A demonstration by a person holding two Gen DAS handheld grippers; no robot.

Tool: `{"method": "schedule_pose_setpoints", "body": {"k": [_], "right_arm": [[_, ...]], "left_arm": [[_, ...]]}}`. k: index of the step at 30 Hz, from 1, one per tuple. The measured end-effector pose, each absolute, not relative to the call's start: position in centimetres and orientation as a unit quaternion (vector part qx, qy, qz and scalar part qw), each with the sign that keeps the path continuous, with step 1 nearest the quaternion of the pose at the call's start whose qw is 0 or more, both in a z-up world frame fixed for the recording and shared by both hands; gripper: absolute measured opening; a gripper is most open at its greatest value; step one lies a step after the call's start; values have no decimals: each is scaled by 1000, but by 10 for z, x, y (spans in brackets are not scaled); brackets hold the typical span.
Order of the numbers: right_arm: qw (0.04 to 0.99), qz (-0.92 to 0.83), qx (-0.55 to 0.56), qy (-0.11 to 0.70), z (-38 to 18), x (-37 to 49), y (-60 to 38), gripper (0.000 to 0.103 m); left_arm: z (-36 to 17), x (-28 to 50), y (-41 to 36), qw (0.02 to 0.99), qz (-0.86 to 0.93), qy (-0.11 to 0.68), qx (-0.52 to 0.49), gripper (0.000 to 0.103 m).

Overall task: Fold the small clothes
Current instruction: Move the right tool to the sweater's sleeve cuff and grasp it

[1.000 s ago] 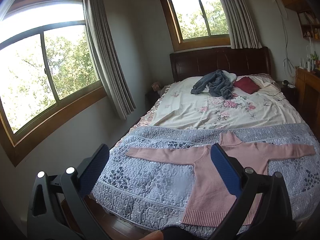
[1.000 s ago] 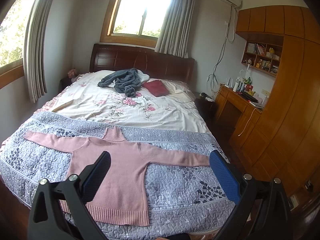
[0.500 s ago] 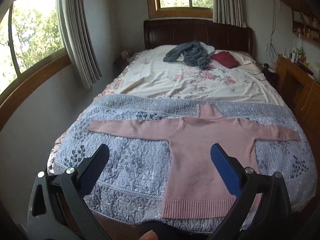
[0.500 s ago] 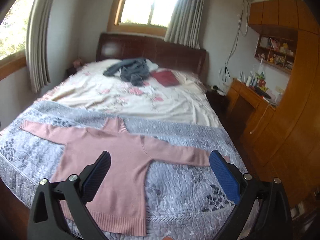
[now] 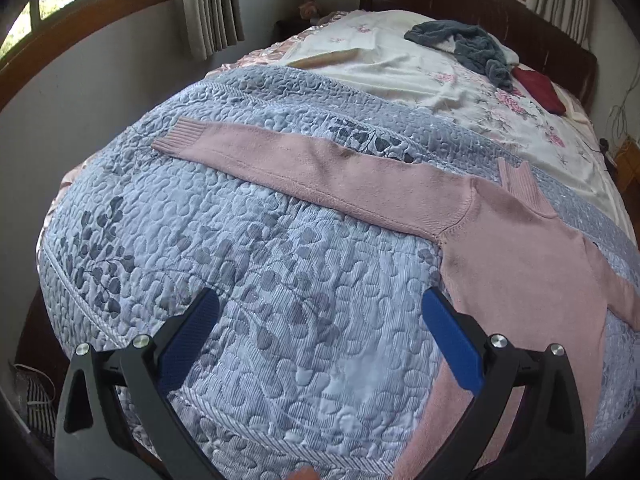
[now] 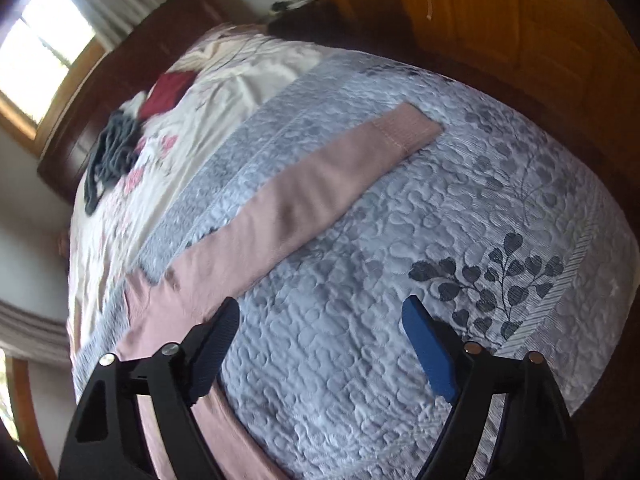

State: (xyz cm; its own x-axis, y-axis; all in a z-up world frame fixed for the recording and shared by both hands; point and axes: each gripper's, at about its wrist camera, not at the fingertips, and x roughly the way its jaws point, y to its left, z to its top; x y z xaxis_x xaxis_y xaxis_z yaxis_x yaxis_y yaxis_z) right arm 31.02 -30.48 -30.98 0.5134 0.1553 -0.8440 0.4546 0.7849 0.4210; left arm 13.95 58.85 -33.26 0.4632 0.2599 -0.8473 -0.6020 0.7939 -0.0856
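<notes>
Below me spreads a bed covered at its foot by a grey-blue quilted coverlet [image 5: 248, 248] with darker leaf patterns, and further up by a cream sheet [image 5: 420, 68] printed with pink flowers. A dark wooden headboard [image 5: 472, 4] closes the far end. On the sheet I see a heap of grey-blue cloth [image 5: 472, 46] and, just beside it, a dark red cushion [image 5: 538, 88]. Along my left runs a pale wall under a wood-framed window [image 5: 80, 12] with beige curtains [image 5: 208, 4], daylight coming through. On my right stands warm brown wooden cabinetry [image 6: 500, 12].
</notes>
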Motion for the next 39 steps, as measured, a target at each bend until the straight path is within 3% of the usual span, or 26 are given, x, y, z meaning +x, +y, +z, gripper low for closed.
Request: {"method": "schedule_pose_setpoints", "body": {"k": [4, 8, 12, 24, 36, 38, 39], "right_arm": [[773, -97, 433, 453, -348, 340, -367, 62], [754, -107, 501, 412, -376, 366, -410, 54], [738, -116, 545, 382, -404, 387, -441, 37], [714, -170, 569, 372, -463, 431, -476, 36], [736, -167, 549, 359, -473, 448, -480, 36], [741, -166, 543, 358, -470, 449, -478, 27], [744, -161, 541, 358, -468, 450, -477, 12]], "left_arm": [[-383, 168, 616, 809, 280, 469, -216, 100], [-419, 188, 632, 791, 301, 474, -245, 100], [-440, 200, 643, 784, 332, 465, -244, 100], [-464, 218, 634, 806, 359, 434, -181, 101], [-468, 219, 632, 806, 368, 435, -162, 101], [-469, 220, 632, 805, 369, 437, -159, 101], [-469, 220, 631, 805, 370, 437, -158, 101]]}}
